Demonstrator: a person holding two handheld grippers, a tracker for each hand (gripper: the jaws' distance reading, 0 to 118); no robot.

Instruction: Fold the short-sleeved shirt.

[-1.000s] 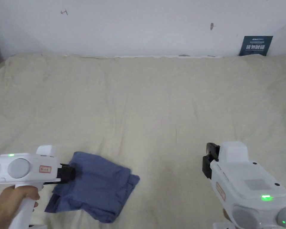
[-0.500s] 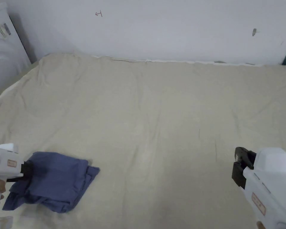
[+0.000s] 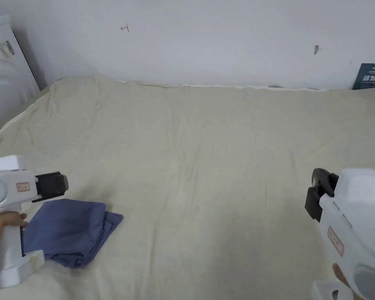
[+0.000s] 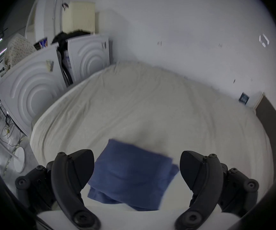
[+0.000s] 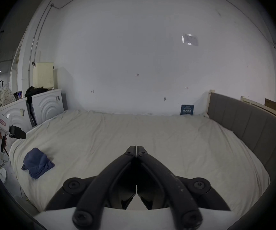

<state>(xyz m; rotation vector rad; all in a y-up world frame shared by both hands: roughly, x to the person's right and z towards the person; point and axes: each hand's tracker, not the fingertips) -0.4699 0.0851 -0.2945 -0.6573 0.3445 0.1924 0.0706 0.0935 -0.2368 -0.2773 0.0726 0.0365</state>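
the folded shirt lies on the bed just below the left gripper — jaws spread, empty, likely finished; right gripper — well apart, jaws together.

The left gripper is hovering at the person's left side, its jaws standing wide apart with nothing between them; in the left gripper view the two black jaws are framing an open gap. A hand is wrapping around its white handle from below. The right gripper is pointing forward at the person's right, and in the right gripper view its jaws are pressing tip to tip, gripping nothing.
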